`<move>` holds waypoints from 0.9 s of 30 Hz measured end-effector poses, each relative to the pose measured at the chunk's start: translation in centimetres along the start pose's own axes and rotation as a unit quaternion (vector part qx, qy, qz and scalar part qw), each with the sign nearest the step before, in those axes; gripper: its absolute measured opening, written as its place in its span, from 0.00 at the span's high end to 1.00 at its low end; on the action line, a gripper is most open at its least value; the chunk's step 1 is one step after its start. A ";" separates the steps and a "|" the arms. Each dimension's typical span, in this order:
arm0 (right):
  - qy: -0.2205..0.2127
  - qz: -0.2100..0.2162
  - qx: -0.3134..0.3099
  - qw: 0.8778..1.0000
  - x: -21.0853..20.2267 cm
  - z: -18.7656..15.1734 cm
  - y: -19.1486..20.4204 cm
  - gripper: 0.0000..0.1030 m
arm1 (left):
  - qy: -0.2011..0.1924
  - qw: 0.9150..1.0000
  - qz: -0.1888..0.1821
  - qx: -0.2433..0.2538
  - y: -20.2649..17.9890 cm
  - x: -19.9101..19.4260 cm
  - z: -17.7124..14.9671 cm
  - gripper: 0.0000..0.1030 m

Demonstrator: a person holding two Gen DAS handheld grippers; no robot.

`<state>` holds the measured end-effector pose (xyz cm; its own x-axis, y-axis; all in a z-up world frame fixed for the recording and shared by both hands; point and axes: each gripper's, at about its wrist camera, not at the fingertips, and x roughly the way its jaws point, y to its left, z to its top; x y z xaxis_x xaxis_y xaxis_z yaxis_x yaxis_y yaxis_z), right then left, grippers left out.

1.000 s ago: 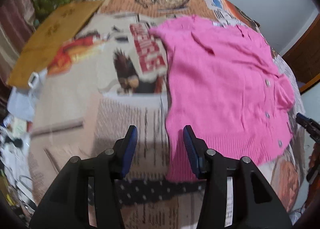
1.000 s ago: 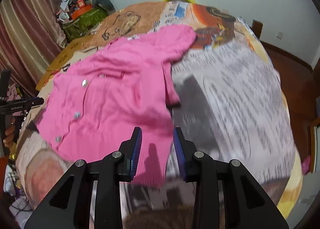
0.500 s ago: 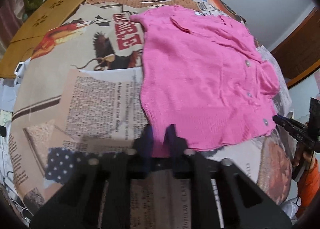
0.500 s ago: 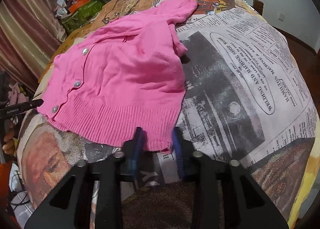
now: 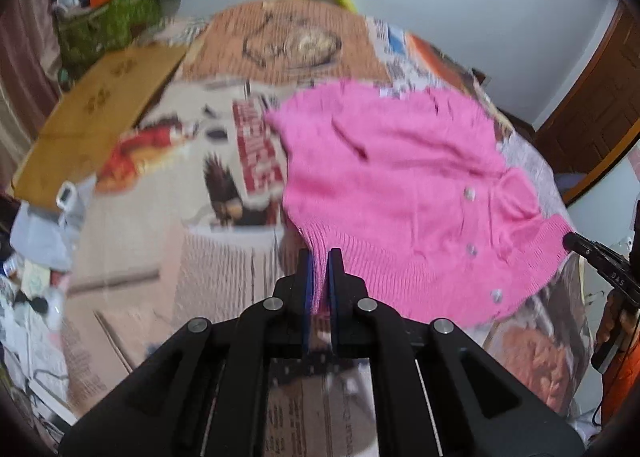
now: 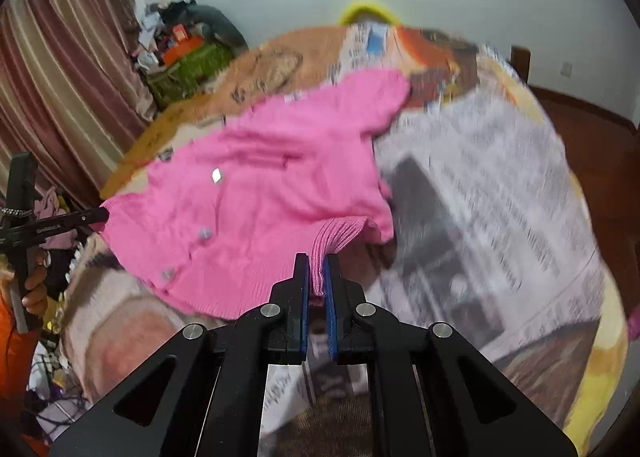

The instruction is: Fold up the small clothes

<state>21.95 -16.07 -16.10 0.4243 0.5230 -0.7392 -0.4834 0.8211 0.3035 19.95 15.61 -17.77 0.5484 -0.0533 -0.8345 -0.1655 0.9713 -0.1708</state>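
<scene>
Pink knit cardigan [image 5: 400, 193] lies buttons-up on the newspaper-print table cover [image 5: 224, 257], soft, light and stretchy, best held by its ribbed hem corners, where left gripper [image 5: 319, 257] and right gripper [image 6: 317, 261] both pinch it, jaws narrow.

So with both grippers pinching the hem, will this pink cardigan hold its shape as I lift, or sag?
Probably sag: the pink cardigan is soft knit, and its ribbed hem already bunches and curls where the right gripper pinches it. The hem likely droops between that and the left gripper. It looks light, and thin knit could slip from shut pads.
</scene>
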 end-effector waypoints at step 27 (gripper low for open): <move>-0.078 -0.053 -0.072 0.993 4.6 15.3 -0.1 0.94 | -0.056 0.997 0.059 -0.011 0.4 5.7 17.4 0.94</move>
<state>35.69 -10.26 -10.35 0.5867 0.4729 -0.6573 -0.5293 0.8383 0.1307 37.26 19.70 -13.54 0.6125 0.0879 -0.7856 -0.2505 0.9642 -0.0874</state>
